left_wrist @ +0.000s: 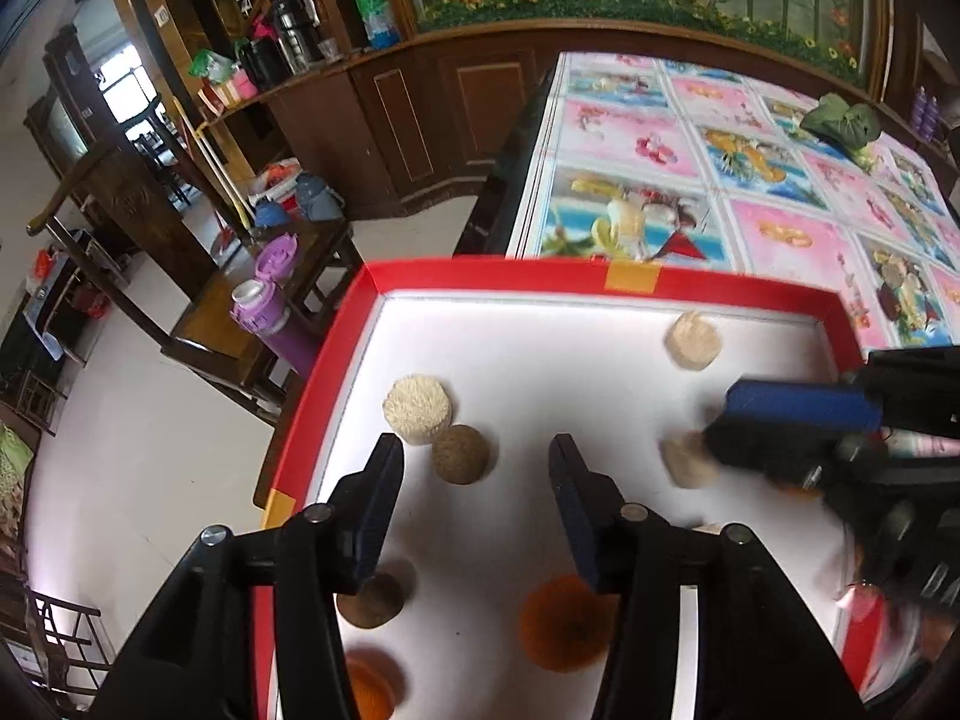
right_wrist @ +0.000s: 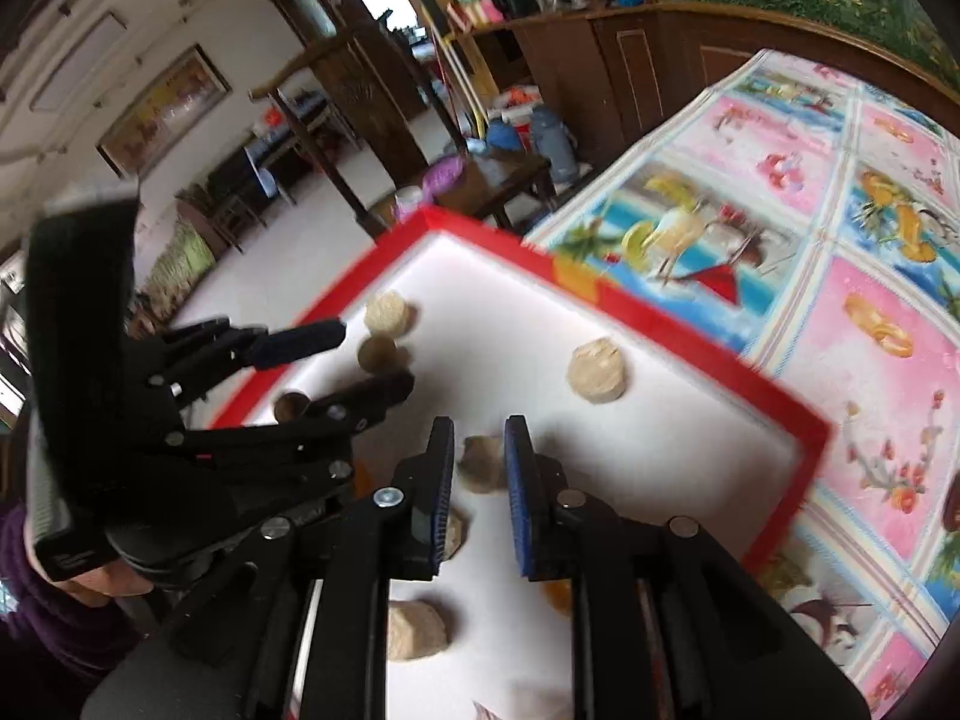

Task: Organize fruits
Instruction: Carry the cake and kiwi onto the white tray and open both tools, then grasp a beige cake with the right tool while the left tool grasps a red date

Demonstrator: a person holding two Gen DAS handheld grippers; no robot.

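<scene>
While the left gripper point(left_wrist: 474, 462) is hanging spread, the right gripper point(right_wrist: 478, 450) is straddling 1 beige fruit point(right_wrist: 483, 463), needing centred, gentle closing.

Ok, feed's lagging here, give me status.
Both grippers open over the red-rimmed tray. Left gripper near brown piece. Right gripper straddling a beige piece. Nothing blocking.

Ahead of me the desk wears a flowered cloth point(left_wrist: 708, 174) with a green bundle point(left_wrist: 840, 120) at its far side. To my left a purple flask point(left_wrist: 270, 318) lies on a dark wooden side table point(left_wrist: 240, 312), and black thermoses point(left_wrist: 288, 36) line the sideboard.
</scene>
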